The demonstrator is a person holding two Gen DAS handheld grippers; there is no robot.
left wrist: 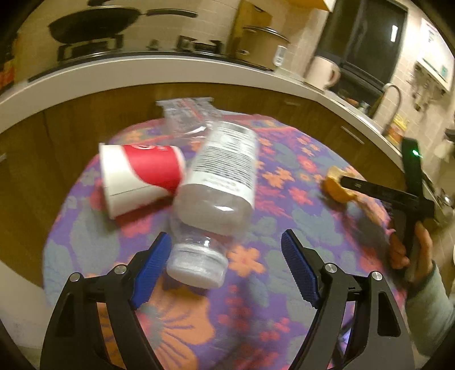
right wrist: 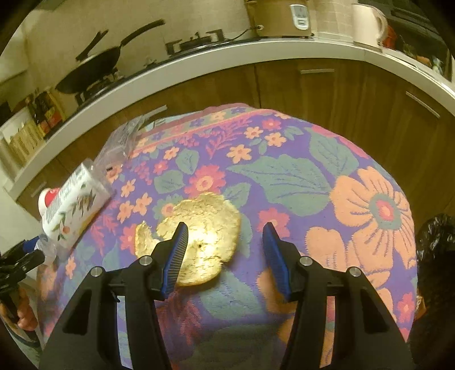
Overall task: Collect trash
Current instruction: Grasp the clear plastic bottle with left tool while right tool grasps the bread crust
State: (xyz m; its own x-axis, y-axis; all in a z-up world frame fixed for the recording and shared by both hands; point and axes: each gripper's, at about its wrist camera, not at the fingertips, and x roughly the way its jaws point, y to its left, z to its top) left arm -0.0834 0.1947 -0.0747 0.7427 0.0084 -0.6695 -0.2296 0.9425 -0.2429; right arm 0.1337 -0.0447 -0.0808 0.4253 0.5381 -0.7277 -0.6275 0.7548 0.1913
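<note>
The bottle's (left wrist: 219, 173) label print is too blurred to read. From the left, a red-and-white cup (left wrist: 140, 178) lies on its side touching the toppled bottle on the floral cloth (left wrist: 256, 313); a clear wrapper (left wrist: 187, 113) overhangs the far edge. The left gripper (left wrist: 226, 260) gapes wide, empty, around the cap. Rightward, the right gripper (right wrist: 224, 244) stands open, holding nothing, over a flatbread (right wrist: 210, 224); open cloth lies beyond.

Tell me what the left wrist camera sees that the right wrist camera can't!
Only the left wrist view shows the bottle's white cap and a window. Only the right wrist view shows the whole flatbread and a black bag. Both show the plastic bottle, red-and-white cup, wok and flowered cloth.
</note>
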